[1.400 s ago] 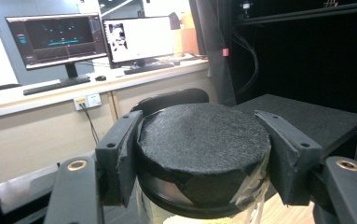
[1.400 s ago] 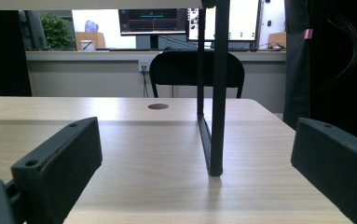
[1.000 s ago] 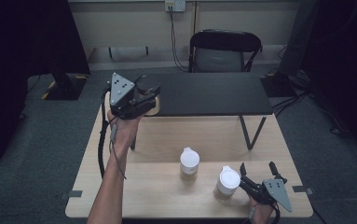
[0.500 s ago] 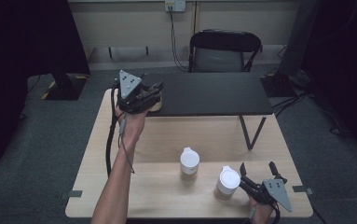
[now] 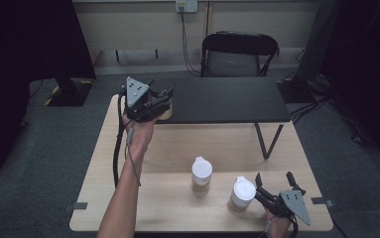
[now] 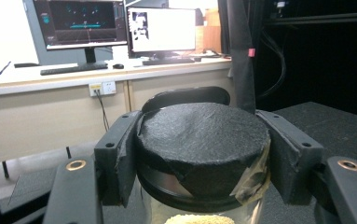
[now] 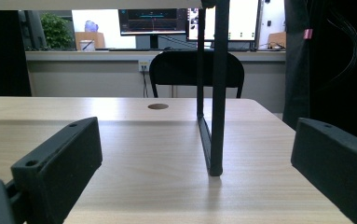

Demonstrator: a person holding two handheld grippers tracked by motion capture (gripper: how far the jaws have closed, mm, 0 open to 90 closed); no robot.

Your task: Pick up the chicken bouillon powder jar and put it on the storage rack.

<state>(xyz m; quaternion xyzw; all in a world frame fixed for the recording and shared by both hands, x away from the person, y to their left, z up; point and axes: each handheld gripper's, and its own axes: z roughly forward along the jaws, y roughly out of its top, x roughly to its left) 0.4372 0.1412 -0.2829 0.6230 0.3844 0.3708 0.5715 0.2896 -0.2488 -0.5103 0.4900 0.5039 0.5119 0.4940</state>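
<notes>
While the left hand-held gripper [image 5: 163, 100] clamps a black-lidded jar [image 6: 203, 151] above the surface [image 5: 187, 144], the right hand-held gripper [image 5: 273, 182] rests wide open.

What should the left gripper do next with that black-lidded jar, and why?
Probably lower the jar onto the black shelf: the left gripper is shut on its lid and holds it at the shelf's left end, seemingly not set down.

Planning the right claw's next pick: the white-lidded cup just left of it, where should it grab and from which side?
Grip the cup with the white lid on its tan side wall below the lid, coming level from the right, where the open right claw already sits. It stands upright and round; the second cup crowds its left.
</notes>
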